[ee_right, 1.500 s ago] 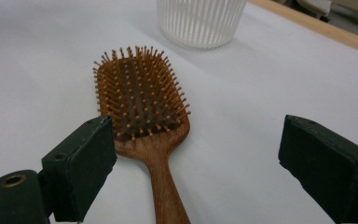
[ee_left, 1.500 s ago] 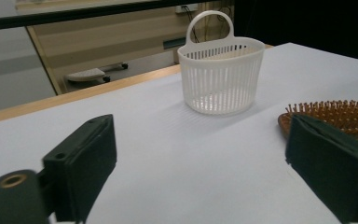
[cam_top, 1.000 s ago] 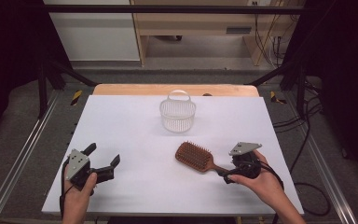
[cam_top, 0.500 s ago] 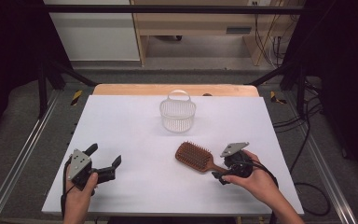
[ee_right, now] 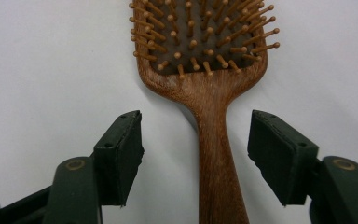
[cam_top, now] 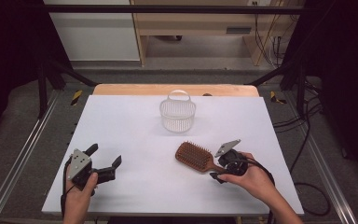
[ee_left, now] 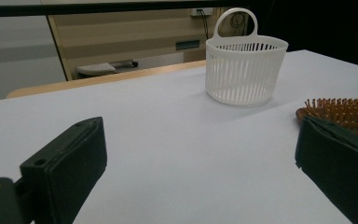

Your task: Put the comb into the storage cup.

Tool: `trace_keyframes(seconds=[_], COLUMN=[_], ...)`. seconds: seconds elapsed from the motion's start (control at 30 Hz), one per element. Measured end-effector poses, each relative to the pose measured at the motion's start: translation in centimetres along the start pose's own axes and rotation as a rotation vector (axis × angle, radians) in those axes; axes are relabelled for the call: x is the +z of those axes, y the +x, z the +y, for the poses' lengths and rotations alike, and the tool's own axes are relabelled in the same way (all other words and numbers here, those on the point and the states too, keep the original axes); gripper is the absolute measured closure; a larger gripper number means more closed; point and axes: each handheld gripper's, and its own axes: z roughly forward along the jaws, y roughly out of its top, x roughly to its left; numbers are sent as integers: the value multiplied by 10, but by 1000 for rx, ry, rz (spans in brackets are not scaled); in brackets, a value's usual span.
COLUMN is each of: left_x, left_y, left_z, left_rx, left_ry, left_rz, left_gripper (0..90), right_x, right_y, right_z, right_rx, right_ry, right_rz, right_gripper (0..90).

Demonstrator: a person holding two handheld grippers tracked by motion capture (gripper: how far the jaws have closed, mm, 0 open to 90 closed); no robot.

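While straddling hairbrush [ee_right: 214, 154] handle, right gripper [ee_right: 196, 158] jaws closing, seemingly not yet touching; left gripper [ee_left: 191, 172] spread.

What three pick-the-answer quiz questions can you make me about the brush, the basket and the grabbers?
1. Where is the hairbrush? A in the basket; B flat on the table; C on the floor.
2. What colour is the basket? A white; B red; C black.
3. What lies between the right gripper's jaws? A nothing; B the basket's loop; C the brush handle.

B: it lies bristles up on the white table.
A: its slatted wall is white.
C: the jaws, just closing, flank the handle without touching.
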Motion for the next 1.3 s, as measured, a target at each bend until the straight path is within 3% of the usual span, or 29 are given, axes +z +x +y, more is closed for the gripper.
trace_keyframes(seconds=[0.7,0.93,1.3], left_x=[1,2,3], left_y=[-1,-3,-5], left_z=[0,-1,-1], left_rx=[5,6,14], left_ry=[8,12,16], left_rz=[-9,-14,-22], left_gripper=[23,23,25], right_x=[18,20,22], right_y=[-6,-9,-11], right_z=[11,14,20], right_rx=[-31,-37,-31], right_ry=[124,154,198], right_rz=[1,22,32], right_gripper=[604,683,726])
